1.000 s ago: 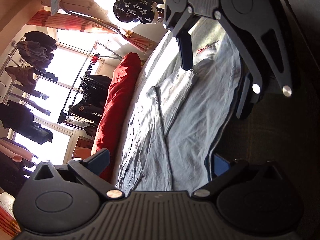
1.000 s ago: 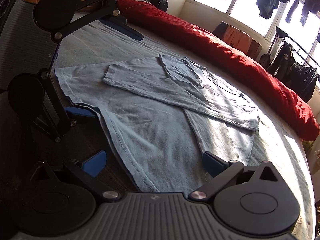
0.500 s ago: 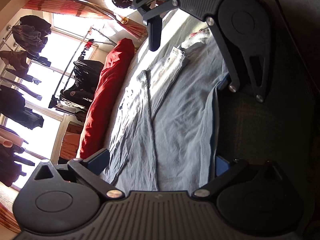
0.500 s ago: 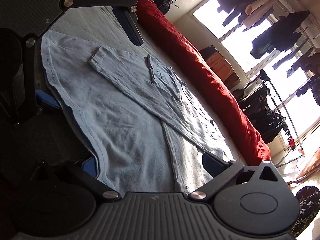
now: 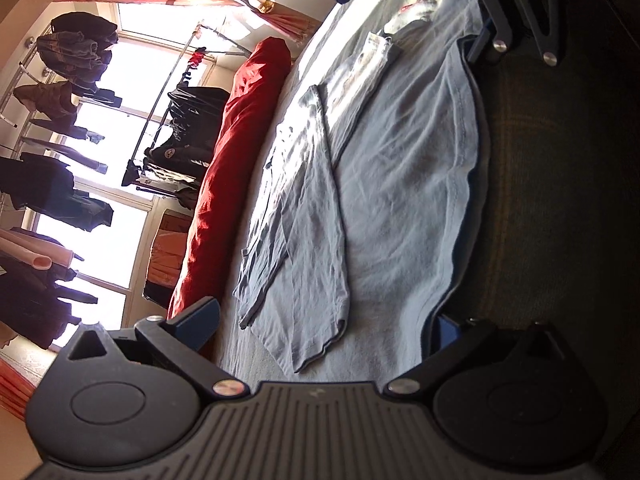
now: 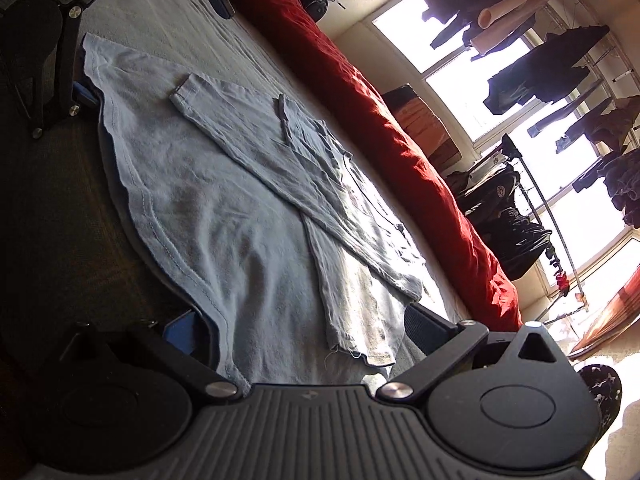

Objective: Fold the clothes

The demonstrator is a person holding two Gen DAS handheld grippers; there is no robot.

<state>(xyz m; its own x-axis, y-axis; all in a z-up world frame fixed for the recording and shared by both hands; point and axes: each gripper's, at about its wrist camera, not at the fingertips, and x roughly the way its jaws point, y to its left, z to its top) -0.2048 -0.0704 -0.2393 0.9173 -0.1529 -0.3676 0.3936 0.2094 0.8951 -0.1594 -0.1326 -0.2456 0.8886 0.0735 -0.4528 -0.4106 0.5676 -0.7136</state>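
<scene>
Right now you're holding both grippers low at the near hem of the light blue shirt, which is lying flat on the grey bed with both long sleeves folded across its chest. Your left gripper is sitting with its jaws spread wide: one blue pad is hovering over the bed beside the sleeve end, the other pad is tucked at the hem's edge, touching or just under the cloth, can't tell which. Your right gripper is likewise wide open, one pad sitting against the hem corner, the other sitting past the cuff of the lower sleeve. Neither is clamping fabric. Each camera is catching the other gripper at the far end of the same hem. A long red bolster is running along the far side of the bed, well apart from the shirt, and dark clothes are hanging at the bright windows beyond it.
</scene>
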